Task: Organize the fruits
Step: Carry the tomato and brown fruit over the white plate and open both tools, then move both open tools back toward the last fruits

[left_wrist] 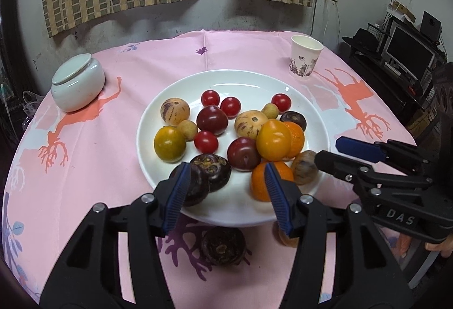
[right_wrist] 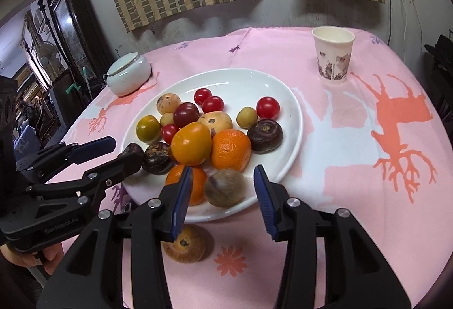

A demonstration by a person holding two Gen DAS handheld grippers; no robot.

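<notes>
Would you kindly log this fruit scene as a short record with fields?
surface: pink tablecloth
plate: white plate holding mixed fruit
fruit off plate: dark mangosteen and a brown fruit on the cloth, near the plate's front edge
left tongs: open, empty, over the plate's near edge
right tongs: open, around a fuzzy brown fruit
other items: paper cup, lidded jar
</notes>
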